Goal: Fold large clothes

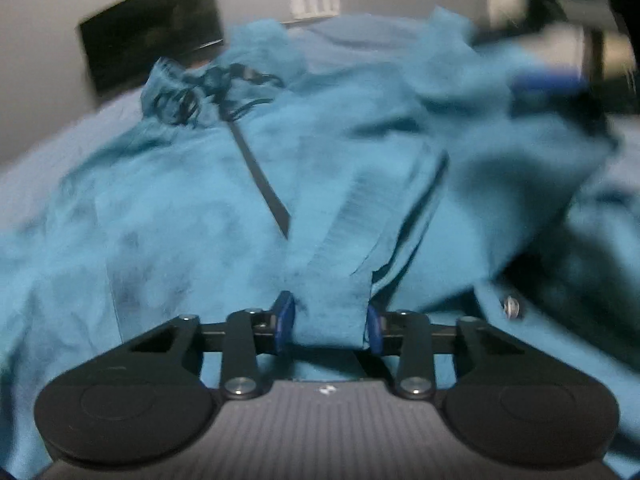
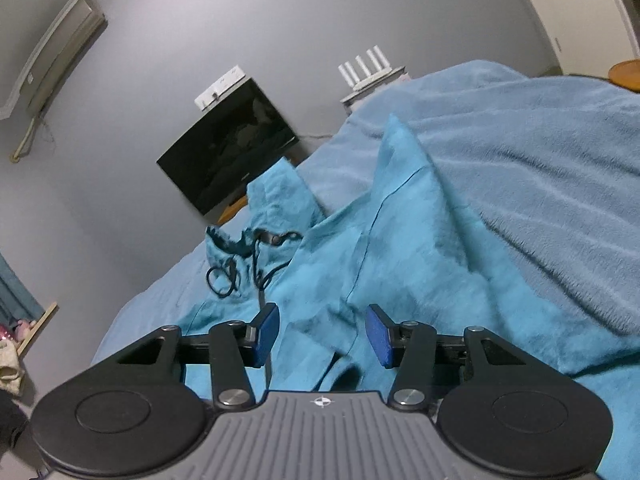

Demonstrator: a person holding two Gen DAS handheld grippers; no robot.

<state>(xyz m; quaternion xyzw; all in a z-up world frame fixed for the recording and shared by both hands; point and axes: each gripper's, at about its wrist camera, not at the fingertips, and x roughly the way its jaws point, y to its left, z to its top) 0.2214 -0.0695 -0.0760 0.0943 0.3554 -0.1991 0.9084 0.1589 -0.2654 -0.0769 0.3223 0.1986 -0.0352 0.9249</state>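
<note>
Left wrist view: the left tool is closed on a strip of the teal jacket, the cloth pinched between both blue pads and running up and away from them; the jacket lies spread and rumpled over the bed, which is covered in a paler blue blanket; a dark zipper line runs down its front, and a tangle of dark drawstring sits at the bunched hood end, farther from the camera; the picture is blurred, most of all at the upper right, where a smeared blue and dark shape may be the other tool, though I cannot tell; a dark screen hangs on the grey wall behind.

Right wrist view: the right tool stands open above the jacket, its pads apart with nothing gripped between them; whether they brush the cloth below I cannot tell; a fold of the jacket rises to a peak beside the heaped blanket on the right; the drawstring loops loose near the hood; the screen and a white router with upright aerials stand by the wall.
</note>
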